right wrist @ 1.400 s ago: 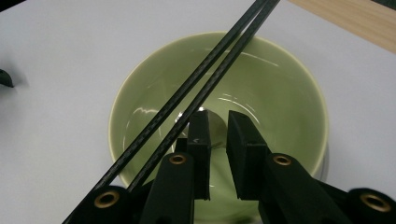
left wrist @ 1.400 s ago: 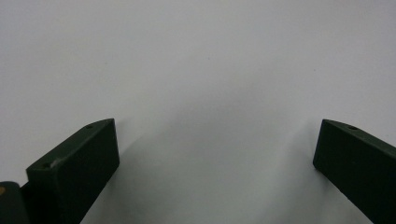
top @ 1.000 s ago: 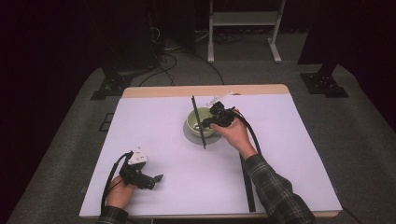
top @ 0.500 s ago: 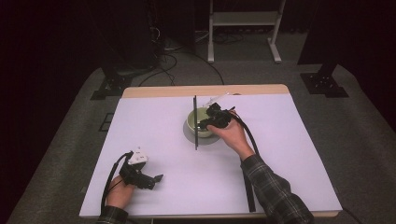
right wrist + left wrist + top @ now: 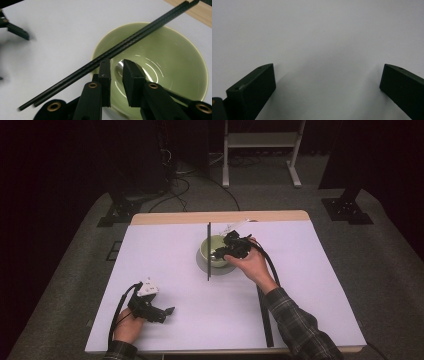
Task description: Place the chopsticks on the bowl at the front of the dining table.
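Chopsticks parked on the bowl, pretty much done

Chopsticks (image 5: 117, 48) lie across the green bowl (image 5: 175, 57) mid-tabletop; right gripper (image 5: 116, 65) jaws just eased apart, nothing between. Left gripper (image 5: 161, 311) rests open, idle. Only backing off left, I'd say.

My two black grippers, left gripper (image 5: 167, 310) with a white plate on top, right gripper (image 5: 218, 254), brass-coloured pivot pins, trailing black cables, plaid sleeves, probably dark grey.

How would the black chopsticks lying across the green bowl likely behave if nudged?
The chopsticks look thin, stiff and light. They rest across the rim of the bowl, so a nudge would probably slide or roll them off. The glossy bowl likely offers little friction.
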`<action>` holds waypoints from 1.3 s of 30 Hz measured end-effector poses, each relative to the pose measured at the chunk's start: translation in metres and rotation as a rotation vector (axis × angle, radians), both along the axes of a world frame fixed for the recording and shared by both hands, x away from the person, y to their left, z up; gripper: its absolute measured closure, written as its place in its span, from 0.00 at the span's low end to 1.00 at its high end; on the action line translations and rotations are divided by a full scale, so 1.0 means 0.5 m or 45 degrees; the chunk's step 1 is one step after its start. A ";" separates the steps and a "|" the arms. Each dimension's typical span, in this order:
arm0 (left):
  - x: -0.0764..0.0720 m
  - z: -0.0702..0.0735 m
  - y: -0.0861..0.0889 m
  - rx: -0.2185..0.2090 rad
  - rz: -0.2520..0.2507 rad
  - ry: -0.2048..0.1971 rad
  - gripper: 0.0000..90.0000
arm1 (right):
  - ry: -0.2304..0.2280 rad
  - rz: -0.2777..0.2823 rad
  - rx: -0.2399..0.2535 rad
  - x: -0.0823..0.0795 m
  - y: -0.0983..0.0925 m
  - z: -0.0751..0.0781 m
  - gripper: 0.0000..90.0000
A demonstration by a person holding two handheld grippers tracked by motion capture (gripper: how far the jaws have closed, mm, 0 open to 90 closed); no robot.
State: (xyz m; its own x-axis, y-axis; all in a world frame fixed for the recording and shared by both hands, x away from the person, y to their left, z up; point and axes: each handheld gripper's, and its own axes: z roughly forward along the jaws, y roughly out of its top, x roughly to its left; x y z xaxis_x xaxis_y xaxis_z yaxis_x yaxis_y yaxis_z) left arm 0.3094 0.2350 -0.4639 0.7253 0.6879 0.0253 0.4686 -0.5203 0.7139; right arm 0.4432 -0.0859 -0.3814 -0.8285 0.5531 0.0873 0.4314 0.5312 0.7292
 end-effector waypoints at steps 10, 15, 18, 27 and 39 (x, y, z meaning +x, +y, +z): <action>0.000 0.000 0.000 0.001 0.001 0.000 0.00 | -0.031 0.103 0.029 -0.090 -0.004 0.015 0.84; 0.000 0.000 0.000 0.000 0.001 0.001 0.00 | -0.045 0.153 0.037 -0.137 -0.005 0.010 0.84; 0.000 0.000 0.000 -0.002 0.002 0.002 0.00 | -0.050 0.177 0.041 -0.155 -0.005 0.008 0.84; 0.000 0.000 0.000 -0.002 0.002 0.001 0.00 | -0.022 0.253 0.014 -0.197 0.022 -0.020 0.84; 0.000 0.000 0.000 0.001 0.000 -0.001 0.00 | -0.010 0.273 -0.015 -0.184 0.050 -0.045 0.83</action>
State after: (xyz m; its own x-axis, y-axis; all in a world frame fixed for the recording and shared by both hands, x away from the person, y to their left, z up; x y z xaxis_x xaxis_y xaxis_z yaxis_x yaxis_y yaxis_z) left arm 0.3093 0.2349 -0.4638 0.7255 0.6877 0.0262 0.4680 -0.5209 0.7139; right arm 0.3511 -0.0607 -0.4039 -0.9280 0.3649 0.0749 0.3019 0.6190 0.7251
